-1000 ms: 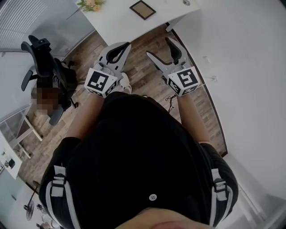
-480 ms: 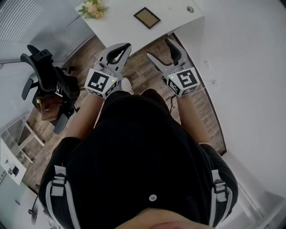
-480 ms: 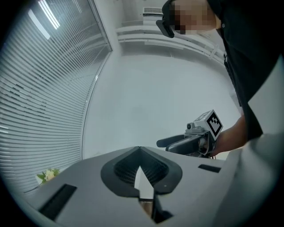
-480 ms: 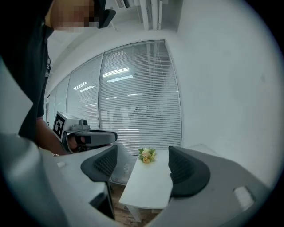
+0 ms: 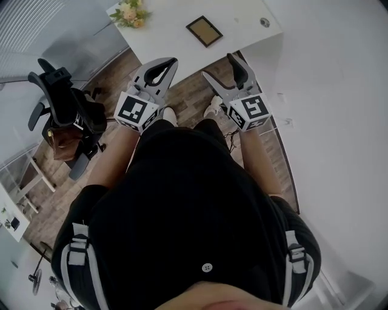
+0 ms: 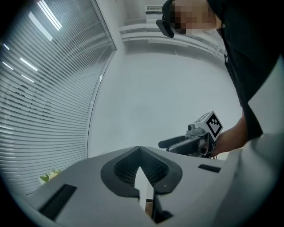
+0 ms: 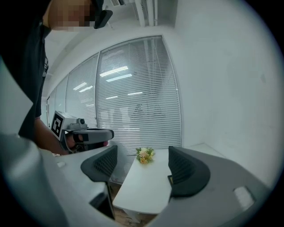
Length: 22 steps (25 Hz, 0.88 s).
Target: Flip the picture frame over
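We are holding both tongs out in front of us above the wooden floor (image 5: 193, 100), short of the white desk (image 5: 167, 33). The left tongs (image 5: 173, 60) are pressing their tips together with nothing between them; their own view is showing the two dark pads meeting at a point. The right tongs (image 5: 216, 65) are standing spread apart and empty, and in their view the desk is showing through the gap

The picture frame (image 5: 204, 31) is lying flat on the desk, dark at the rim and brown in the middle, well apart from both tongs. A small bunch of flowers (image 5: 130, 13) is sitting near the desk's left end, and a small round thing (image 5: 265, 22) is lying toward its right corner. To our left a black office chair (image 5: 60, 91) is standing on the floor with a brown bag (image 5: 62, 138) on it. Slatted blinds (image 6: 40, 88) are covering the window wall beyond the desk
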{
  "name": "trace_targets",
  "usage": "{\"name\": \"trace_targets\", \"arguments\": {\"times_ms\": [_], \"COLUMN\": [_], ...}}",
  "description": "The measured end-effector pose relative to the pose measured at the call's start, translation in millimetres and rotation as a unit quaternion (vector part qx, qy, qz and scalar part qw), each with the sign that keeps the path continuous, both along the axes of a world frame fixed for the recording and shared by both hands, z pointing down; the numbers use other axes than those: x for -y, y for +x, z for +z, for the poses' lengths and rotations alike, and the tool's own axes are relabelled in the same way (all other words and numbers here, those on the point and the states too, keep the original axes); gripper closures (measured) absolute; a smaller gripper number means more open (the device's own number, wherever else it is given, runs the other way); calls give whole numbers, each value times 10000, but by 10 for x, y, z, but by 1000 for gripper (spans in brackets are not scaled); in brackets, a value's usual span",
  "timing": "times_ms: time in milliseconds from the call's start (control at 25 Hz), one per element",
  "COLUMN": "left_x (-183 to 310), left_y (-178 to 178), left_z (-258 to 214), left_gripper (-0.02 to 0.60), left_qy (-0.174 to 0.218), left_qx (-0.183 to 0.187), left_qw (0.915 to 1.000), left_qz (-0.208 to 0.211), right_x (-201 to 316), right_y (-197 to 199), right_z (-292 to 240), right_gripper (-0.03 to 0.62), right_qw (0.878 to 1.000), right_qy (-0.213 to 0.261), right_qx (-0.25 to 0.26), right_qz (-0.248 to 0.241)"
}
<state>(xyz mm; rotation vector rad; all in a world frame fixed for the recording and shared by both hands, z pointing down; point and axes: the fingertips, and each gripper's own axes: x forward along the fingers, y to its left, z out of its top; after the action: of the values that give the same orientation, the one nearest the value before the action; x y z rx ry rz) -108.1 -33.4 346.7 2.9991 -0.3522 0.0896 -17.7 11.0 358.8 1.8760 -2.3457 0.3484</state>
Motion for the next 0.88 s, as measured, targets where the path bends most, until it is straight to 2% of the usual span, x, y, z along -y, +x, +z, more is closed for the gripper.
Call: {"name": "trace_targets", "arguments": {"times_ms": [440, 680, 880], "left_x": [251, 344, 377], "left_y": [680, 1118, 1281], "left_z": [18, 60, 160], "left_gripper": [578, 578, 578], "left_qy": [31, 6, -51], "left_qx": [280, 462, 596], "left_qw": [9965, 9902, 9818], "left_qz": [-788, -1321, -1802], "right_x": [485, 728, 888], "right_y": [756, 1225, 1420], "right_z": [99, 261, 494], "right_gripper": [224, 224, 224], "right_qw": [9967, 9910, 9849], "right_qy": [-9, -137, -317], "right_qx": [140, 183, 228], "right_qz": [-806, -1315, -1689]}}
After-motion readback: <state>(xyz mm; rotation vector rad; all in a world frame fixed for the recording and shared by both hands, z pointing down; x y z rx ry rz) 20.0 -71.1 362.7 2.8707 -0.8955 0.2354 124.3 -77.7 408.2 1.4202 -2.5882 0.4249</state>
